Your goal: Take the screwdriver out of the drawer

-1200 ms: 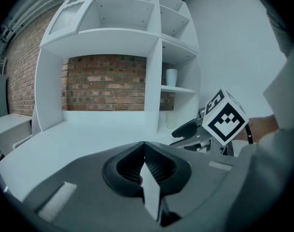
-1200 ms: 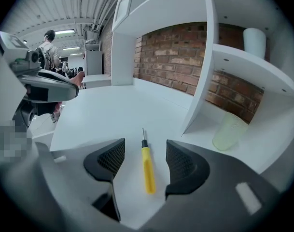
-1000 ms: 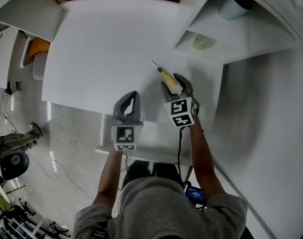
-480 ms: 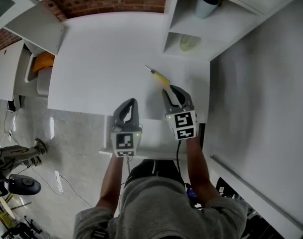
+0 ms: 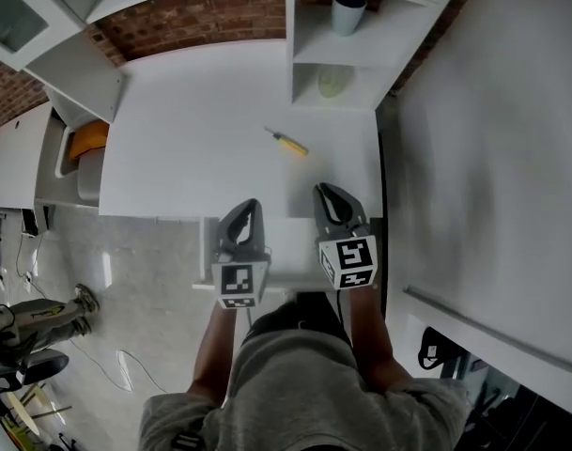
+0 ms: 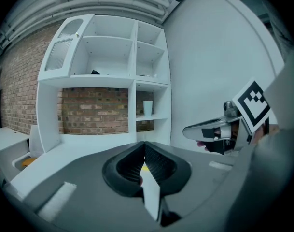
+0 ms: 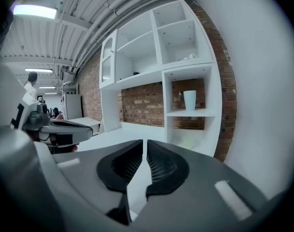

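Head view, hard to make out: the drawer (image 5: pixel 287 244) shows only as a white strip jutting from the front edge of the surface (image 5: pixel 192 130) under both tools. Arms and a grey-shirted torso cover the rest, and its inside cannot be seen.
Cut off: the shelf unit (image 5: pixel 304 50) runs out of the top of the frame. A person (image 5: pixel 41 313) at the lower left edge shows only as legs and a shoe.
Blurred: a pale greenish thing (image 5: pixel 332 83) in the lower shelf compartment. What it is cannot be told.
Upper shelf compartment: one pale cup (image 5: pixel 347 12), upright.
White tub (image 5: pixel 79 167) left of the surface: holds something orange (image 5: pixel 90 136), partly hidden by the tub's rim.
Screwdriver (image 5: pixel 287 143): out of the drawer, lying flat on the surface. Its yellow handle points right and its metal tip up-left. It is well ahead of both tools and touches neither, near the foot of the shelf unit.
Left tool (image 5: pixel 251 205): tips pressed together, nothing between them, held over the drawer strip.
Right tool (image 5: pixel 324 192): jaws have just been closing and now stand together but for a hairline slit. It is empty and level with the left tool.
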Motion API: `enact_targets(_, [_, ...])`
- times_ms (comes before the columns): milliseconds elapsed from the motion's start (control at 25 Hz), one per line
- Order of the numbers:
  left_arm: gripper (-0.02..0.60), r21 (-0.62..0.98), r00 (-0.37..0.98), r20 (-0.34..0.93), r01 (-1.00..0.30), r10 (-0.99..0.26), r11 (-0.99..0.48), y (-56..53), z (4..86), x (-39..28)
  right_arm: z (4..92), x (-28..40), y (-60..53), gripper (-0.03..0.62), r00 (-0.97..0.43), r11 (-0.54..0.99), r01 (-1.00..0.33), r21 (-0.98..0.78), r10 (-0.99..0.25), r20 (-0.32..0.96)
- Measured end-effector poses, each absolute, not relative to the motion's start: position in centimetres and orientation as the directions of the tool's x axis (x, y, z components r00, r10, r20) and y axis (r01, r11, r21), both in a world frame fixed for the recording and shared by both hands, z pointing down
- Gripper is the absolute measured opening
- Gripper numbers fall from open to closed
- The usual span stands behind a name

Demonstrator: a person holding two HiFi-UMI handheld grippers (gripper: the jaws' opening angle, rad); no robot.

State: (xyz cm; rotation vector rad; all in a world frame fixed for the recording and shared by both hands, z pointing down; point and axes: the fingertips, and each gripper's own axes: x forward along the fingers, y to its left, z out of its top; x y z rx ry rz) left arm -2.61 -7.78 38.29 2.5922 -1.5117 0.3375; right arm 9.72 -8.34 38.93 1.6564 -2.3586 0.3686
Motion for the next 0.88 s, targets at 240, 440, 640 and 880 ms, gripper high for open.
enact_targets(240, [0.012, -0.008, 0.503, 0.229, -0.855, -0.834, -0.518, -3.8, 36.5, -2.1, 37.4, 10.3, -3.4, 0.005, -0.307, 0.301, -0.951, -0.066, -0.903, 0.302])
enact_targets(440, [0.012, -0.008, 0.516, 0.218, -0.848, -0.828, -0.530, -1.1, 36.1, -2.3, 36.7, 10.3, 0.2, 0.003, -0.288, 0.287, -0.957, -0.048, -0.911, 0.294])
enact_targets(640, [0.012, -0.005, 0.527, 0.224, -0.841, -0.820, -0.542, 1.6, 36.2, -2.8, 36.7, 10.5, 3.3, 0.003, -0.262, 0.266, -0.964, -0.028, -0.918, 0.298])
enact_targets(880, [0.012, -0.005, 0.534, 0.224, -0.836, -0.816, -0.548, 3.2, 36.3, -3.1, 37.2, 10.4, 5.3, 0.003, -0.251, 0.255, -0.967, -0.024, -0.919, 0.304])
